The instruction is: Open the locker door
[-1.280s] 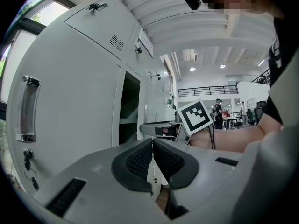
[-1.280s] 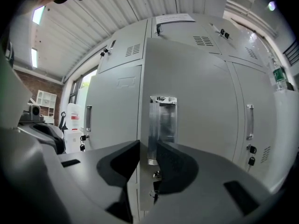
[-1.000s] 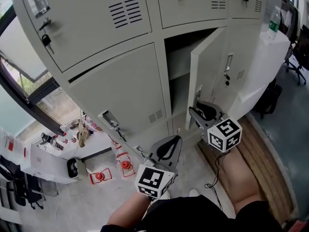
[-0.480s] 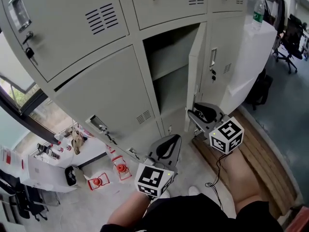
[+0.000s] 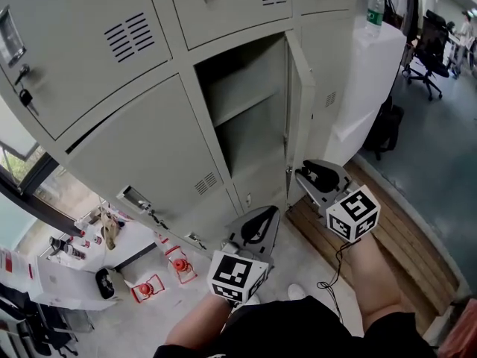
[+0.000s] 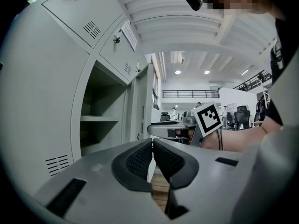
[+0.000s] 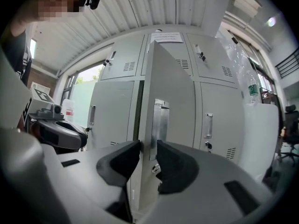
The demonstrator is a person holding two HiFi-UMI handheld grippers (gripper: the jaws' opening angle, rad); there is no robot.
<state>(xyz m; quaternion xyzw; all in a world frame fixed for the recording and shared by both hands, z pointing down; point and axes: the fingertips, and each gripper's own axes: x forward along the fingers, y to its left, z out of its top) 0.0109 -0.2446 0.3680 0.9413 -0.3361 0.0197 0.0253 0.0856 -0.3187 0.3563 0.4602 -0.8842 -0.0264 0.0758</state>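
Note:
The grey locker door [image 5: 299, 109] stands swung out, seen almost edge-on in the head view. Behind it lies the compartment with one shelf [image 5: 240, 109]. My right gripper [image 5: 297, 176] is shut on the door's free edge low down. In the right gripper view the door [image 7: 171, 90] runs up between the pads of my right gripper [image 7: 148, 156], beside its metal handle plate [image 7: 160, 123]; the jaws have just closed slightly on it. My left gripper [image 5: 262, 216] hangs left of the door, shut and holding nothing, its pads [image 6: 140, 158] touching. The compartment [image 6: 100, 120] shows to their left.
Closed lockers with keys surround the opening; the lower left door [image 5: 149, 162] has a handle [image 5: 134, 198]. A white covered block with a bottle [image 5: 375, 7] stands at the right, with office chairs [image 5: 432, 45] behind. Wooden boards [image 5: 391, 230] and red items [image 5: 146, 287] lie on the floor.
The door has swung further out, from angled to nearly edge-on, with my right gripper still on its edge. More of the compartment shows. Both grippers shifted sideways with the person.

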